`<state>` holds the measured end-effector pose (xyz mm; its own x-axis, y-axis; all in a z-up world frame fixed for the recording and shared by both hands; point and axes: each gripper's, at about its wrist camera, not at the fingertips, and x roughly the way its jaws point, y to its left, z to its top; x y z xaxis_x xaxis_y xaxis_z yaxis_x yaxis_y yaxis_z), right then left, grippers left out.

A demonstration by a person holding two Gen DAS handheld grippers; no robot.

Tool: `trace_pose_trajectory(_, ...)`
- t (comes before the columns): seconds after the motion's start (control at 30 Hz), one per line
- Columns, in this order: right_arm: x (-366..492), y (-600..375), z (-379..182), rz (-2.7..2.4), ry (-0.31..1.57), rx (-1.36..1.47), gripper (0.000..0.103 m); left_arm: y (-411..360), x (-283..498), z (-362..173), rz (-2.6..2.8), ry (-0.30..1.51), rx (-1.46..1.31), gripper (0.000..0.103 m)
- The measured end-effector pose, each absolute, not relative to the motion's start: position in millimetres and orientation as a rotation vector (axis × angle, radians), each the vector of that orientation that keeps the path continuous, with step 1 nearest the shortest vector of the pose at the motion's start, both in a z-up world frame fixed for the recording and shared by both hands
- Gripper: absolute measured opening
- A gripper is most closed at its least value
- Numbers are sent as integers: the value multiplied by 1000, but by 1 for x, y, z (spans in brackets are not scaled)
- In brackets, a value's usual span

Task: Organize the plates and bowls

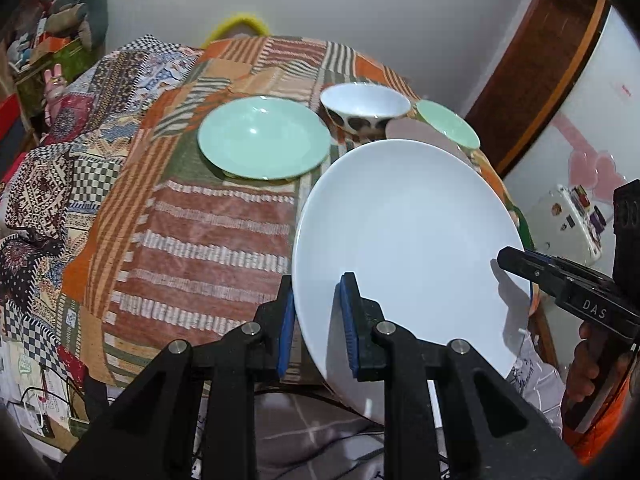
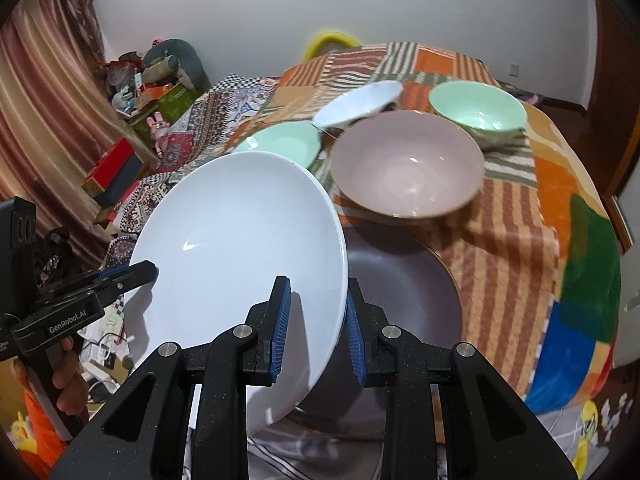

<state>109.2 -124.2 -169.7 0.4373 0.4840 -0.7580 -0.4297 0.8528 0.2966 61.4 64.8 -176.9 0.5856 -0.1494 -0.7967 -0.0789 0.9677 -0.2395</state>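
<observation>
Basically both my grippers clamp the white plate (image 1: 408,240): left gripper (image 1: 316,320) on one rim, right gripper (image 2: 316,328) on the opposite, plate tilted above the counter (image 1: 208,236). Only the right wrist view shows a dark plate (image 2: 404,280) beneath and the pink bowl (image 2: 408,164), empty. Green plate (image 1: 264,136), patterned bowl (image 1: 364,108), green bowl (image 2: 478,110) sit behind, all empty.

White plate (image 1: 404,236) tilted, lifted above dark plate (image 2: 404,280) (bowls behind).
</observation>
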Motion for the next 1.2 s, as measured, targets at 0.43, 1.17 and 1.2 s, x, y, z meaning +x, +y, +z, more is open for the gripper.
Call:
trace_pose_trajectory(0.43,103,-159,-199,520,1037,122,24,28,79,-199,-94,1059,-187,22)
trace_pose_trajectory(1.17,112,-190,-219,448,1095,158,24,2,117,-232,-145,1163,-150,23)
trace_pose_trajectory(1.2,113,-189,-219,447,1095,156,24,2,118,-232,-146,1163,-152,23)
